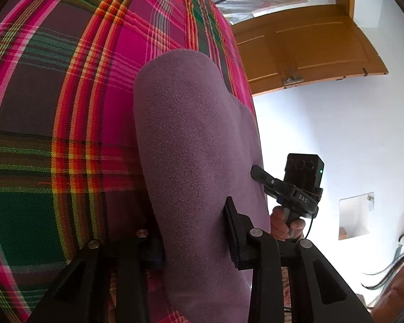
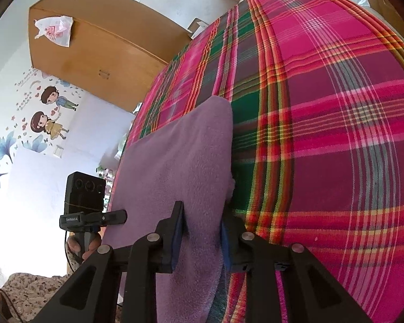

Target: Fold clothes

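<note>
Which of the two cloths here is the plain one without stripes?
The purple cloth, held in both tools; the big sheet beneath is pink, green and red plaid.

We see a plain mauve fleece garment point(image 1: 196, 145) lying on a bedcover point(image 1: 67, 107) checked in magenta, green and maroon with orange and yellow lines. Beside the garment, the tongs point(image 2: 202, 231) are black with blue pads. Beyond the bedcover stand a tan wooden cabinet point(image 2: 94, 53) and a white wall with cartoon stickers point(image 2: 48, 113).
</note>
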Demonstrator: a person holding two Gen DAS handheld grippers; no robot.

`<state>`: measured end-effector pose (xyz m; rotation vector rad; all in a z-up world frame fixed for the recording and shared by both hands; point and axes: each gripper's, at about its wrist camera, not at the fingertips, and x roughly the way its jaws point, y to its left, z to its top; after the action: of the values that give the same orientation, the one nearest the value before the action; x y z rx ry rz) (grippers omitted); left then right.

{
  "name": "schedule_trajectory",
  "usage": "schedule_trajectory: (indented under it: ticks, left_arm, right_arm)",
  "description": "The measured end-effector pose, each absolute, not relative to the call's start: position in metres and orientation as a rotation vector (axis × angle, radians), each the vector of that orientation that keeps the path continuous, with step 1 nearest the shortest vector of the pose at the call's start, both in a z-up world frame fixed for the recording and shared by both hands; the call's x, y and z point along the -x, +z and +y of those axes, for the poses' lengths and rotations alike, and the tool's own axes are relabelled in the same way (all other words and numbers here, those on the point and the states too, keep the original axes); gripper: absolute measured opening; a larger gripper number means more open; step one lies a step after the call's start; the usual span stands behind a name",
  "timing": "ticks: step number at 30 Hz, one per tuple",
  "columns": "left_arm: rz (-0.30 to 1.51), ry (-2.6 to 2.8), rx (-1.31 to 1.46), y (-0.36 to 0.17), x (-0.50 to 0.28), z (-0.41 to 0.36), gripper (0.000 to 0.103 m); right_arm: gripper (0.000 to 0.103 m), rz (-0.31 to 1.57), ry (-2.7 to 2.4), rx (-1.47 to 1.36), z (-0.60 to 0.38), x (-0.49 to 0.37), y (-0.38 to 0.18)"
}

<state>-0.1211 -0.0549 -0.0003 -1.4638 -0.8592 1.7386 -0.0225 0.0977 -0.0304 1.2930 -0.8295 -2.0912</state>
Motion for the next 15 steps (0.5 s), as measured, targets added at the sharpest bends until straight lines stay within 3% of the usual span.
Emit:
schedule_trajectory:
  ticks: [15]
  left_arm:
    - [-0.902,1.713,1.42,0.005,0.138,-0.058,0.035]
  right_arm:
    - [0.02,-0.843,-2.191,-1.272,0.093,0.011,-0.008]
